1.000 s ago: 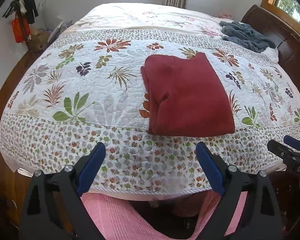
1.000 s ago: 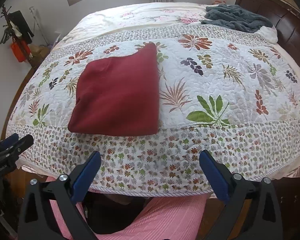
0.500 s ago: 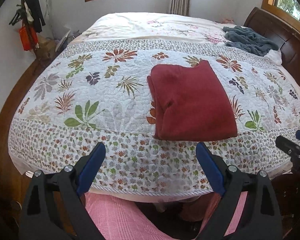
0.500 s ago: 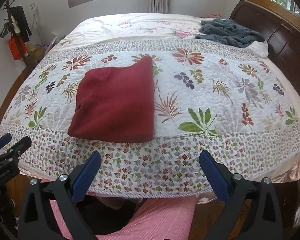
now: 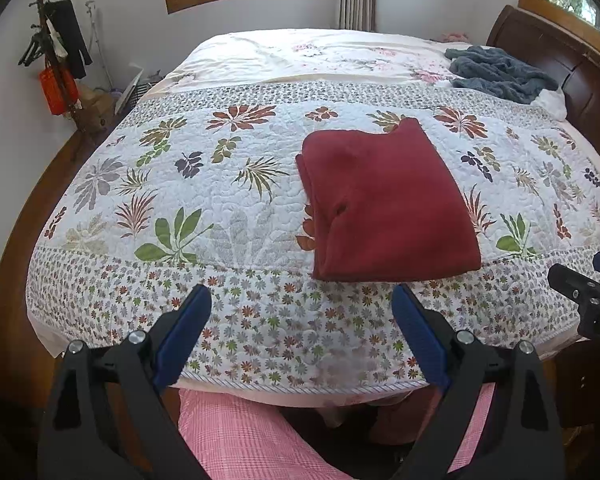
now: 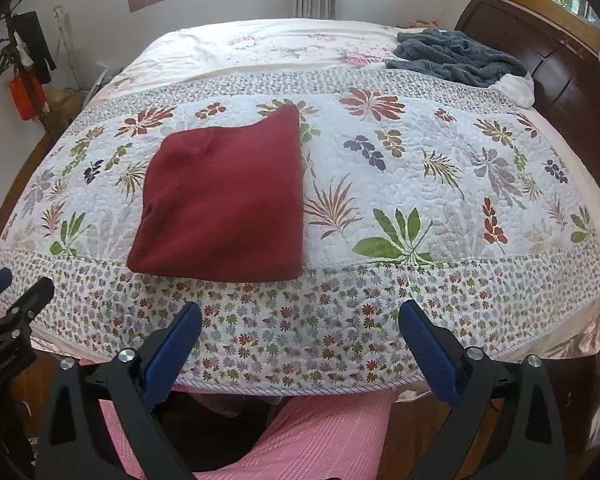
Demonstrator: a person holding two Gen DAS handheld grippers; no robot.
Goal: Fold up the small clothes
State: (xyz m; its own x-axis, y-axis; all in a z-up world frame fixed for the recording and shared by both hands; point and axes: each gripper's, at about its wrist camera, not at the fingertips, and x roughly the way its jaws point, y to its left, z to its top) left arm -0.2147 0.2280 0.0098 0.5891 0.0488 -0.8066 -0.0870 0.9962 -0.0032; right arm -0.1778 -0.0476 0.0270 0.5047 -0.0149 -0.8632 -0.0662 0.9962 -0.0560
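Nearest the cameras: the left tongs [image 5: 302, 302] stand wide open with nothing between the blue pads, held off the near edge of the bed above a pink-checked trouser leg [image 5: 244, 436]. The right tongs [image 6: 300, 320] are likewise spread wide and empty, also short of the bed edge. Each pair shows at the margin of the other's view, so the two sit side by side and apart. Neither touches any cloth.

Next out: the quilt [image 5: 236, 320], white with printed leaves and a small-flower border, covers the bed and lies flat.

On it, just past the flowered border and near the front edge, lies the red garment [image 5: 384, 204], seen also from the right wrist [image 6: 224, 200]. It is a compact, roughly square packet with layered edges along its left side and one far corner standing slightly proud. No loose sleeve or hem trails out.

Farther back: a grey-blue blanket [image 6: 456, 58] is heaped near the dark wooden headboard [image 6: 540, 60]. Whether it belongs to the task cannot be told.

Judgement: the folding of the red piece appears complete, and the step in hand is the release and stand-off. The next move would call for either setting the packet aside by gripping its near edge at both corners, or reaching for another item; none is within easy reach.
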